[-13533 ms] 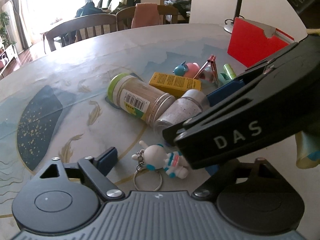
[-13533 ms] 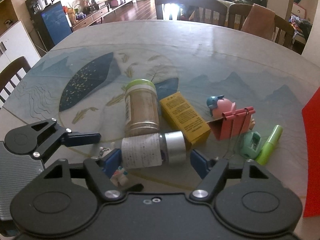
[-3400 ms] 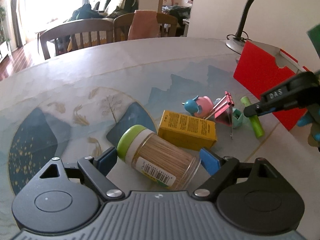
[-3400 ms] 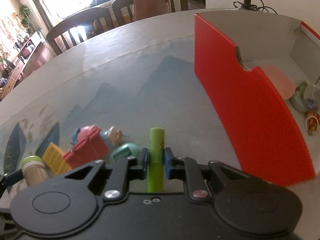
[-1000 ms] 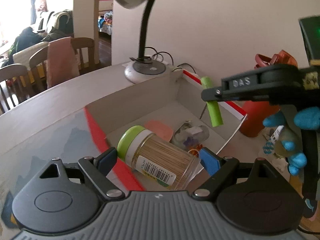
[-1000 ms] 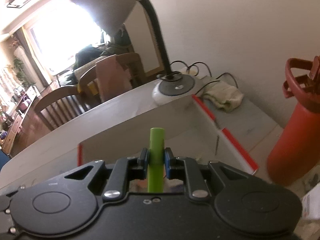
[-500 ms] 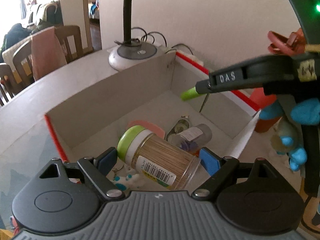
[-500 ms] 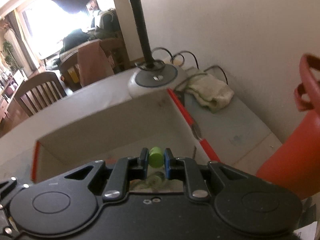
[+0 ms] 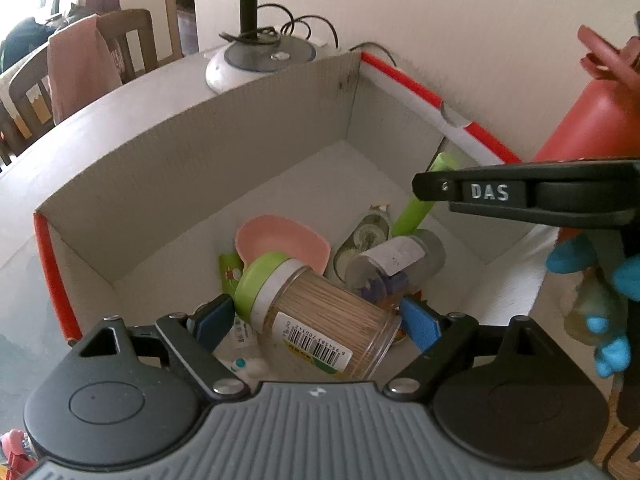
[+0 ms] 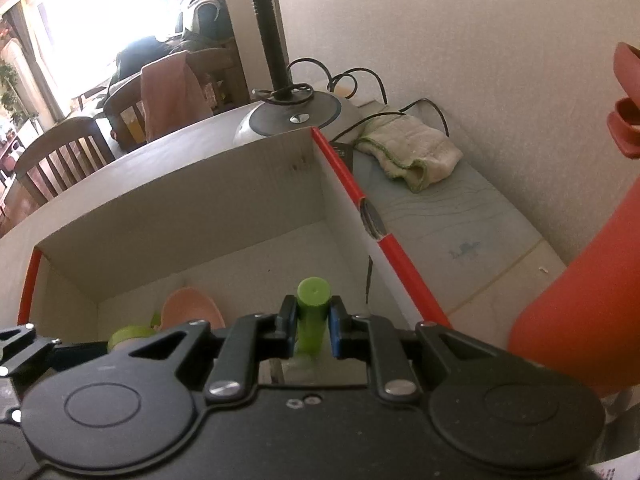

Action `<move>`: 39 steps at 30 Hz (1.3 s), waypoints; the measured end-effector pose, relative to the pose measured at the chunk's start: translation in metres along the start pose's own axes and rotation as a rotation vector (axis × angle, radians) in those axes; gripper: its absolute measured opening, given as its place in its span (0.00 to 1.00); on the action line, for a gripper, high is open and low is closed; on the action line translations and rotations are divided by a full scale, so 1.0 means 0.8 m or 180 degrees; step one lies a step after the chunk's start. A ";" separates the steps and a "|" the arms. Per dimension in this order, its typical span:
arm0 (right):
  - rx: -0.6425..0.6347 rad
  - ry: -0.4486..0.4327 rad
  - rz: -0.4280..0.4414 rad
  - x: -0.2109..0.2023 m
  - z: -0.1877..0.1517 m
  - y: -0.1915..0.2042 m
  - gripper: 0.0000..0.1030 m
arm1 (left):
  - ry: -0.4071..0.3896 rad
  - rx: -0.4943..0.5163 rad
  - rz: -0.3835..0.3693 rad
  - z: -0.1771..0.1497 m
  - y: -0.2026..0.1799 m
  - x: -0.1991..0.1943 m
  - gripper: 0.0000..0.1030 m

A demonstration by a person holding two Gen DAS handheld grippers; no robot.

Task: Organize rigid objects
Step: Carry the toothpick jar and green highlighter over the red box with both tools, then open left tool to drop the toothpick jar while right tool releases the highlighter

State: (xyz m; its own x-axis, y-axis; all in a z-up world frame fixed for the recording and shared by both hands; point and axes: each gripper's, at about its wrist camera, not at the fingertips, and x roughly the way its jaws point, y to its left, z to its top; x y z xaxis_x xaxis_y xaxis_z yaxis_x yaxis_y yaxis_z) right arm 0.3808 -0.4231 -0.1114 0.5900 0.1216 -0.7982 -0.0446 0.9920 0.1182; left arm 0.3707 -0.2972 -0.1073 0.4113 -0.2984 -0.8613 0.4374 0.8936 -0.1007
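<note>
The toothpick jar point(image 9: 316, 320) in your left hand-held gripper point(image 9: 318, 320) is a clear plastic cylinder packed with pale wooden sticks, with a lime-green cap, a white collar below it and a barcode label near its base. It lies on its side between the two blue pads point(image 9: 420, 326), which stand wide apart and press on its cap end and its base — held above the inside of the box point(image 9: 180, 168). Your right hand-held gripper point(image 10: 313, 330) is clamped almost fully shut on a slim lime-green tube point(image 10: 312, 312); the tube's flat round end points forward, and it too is over the box, near the right-hand wall.

The box is open-topped, grey-white inside with red outer faces and rim edges. On its floor lie a pink dish point(image 9: 280, 242), a clear jar with a white label point(image 9: 394, 262) on its side, and smaller items too hidden to name. Beyond the box stand a lamp base point(image 10: 294, 118) with its black cable, a folded cloth point(image 10: 412, 150) on the counter point(image 10: 460, 236), and a red bottle point(image 10: 580, 312) at the right.
</note>
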 end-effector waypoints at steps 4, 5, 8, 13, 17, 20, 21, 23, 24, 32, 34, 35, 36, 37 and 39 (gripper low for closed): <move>0.0029 0.0031 0.0001 0.001 -0.005 -0.003 0.18 | 0.0172 -0.0036 -0.0024 0.003 0.002 0.009 0.87; 0.0039 0.0040 0.0010 0.001 -0.006 -0.004 0.18 | 0.0202 -0.0034 -0.0014 0.003 0.002 0.011 0.87; 0.0049 0.0061 0.0041 -0.002 -0.010 -0.006 0.21 | 0.0320 -0.0103 -0.0027 0.004 0.007 0.017 0.87; 0.0027 0.0077 0.0087 -0.009 -0.015 -0.006 0.22 | 0.0379 -0.0075 -0.0014 0.005 0.006 0.021 0.87; -0.0003 0.0062 0.0099 -0.017 -0.018 -0.005 0.24 | 0.0369 -0.0074 -0.0001 0.004 0.006 0.021 0.87; 0.0009 0.0048 0.0153 -0.025 -0.019 -0.003 0.29 | 0.0290 -0.0056 0.0008 0.003 0.006 0.014 0.87; 0.0004 0.0043 0.0173 -0.028 -0.019 -0.002 0.30 | 0.0253 -0.0055 0.0017 0.002 0.006 0.010 0.87; -0.0020 0.0033 0.0212 -0.034 -0.019 0.001 0.32 | 0.0171 -0.0075 0.0014 0.001 0.007 0.003 0.87; -0.0032 0.0028 0.0233 -0.038 -0.019 0.003 0.32 | 0.0134 -0.0094 0.0005 0.000 0.007 -0.001 0.87; -0.0092 -0.0051 0.0460 -0.069 -0.025 0.015 0.37 | -0.0153 -0.0195 0.0005 -0.010 0.013 -0.048 0.87; -0.0111 -0.0069 0.0515 -0.078 -0.027 0.019 0.38 | -0.0212 -0.0214 0.0017 -0.015 0.014 -0.060 0.87; -0.0119 -0.0082 0.0528 -0.082 -0.028 0.021 0.39 | -0.0243 -0.0209 0.0040 -0.018 0.013 -0.068 0.87; -0.0121 -0.0096 0.0550 -0.087 -0.029 0.023 0.39 | -0.0275 -0.0207 0.0062 -0.021 0.013 -0.075 0.87; -0.0117 -0.0106 0.0585 -0.092 -0.030 0.025 0.40 | -0.0304 -0.0213 0.0076 -0.024 0.013 -0.081 0.87; -0.0125 -0.0132 0.0639 -0.102 -0.033 0.030 0.41 | -0.0360 -0.0259 0.0084 -0.032 0.017 -0.095 0.87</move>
State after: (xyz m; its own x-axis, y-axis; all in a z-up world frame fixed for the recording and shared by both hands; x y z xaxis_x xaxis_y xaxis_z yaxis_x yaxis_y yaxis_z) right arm 0.3107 -0.4080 -0.0590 0.5988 0.3164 -0.7358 -0.1956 0.9486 0.2488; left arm 0.3247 -0.2541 -0.0563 0.5113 -0.3060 -0.8031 0.3608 0.9245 -0.1226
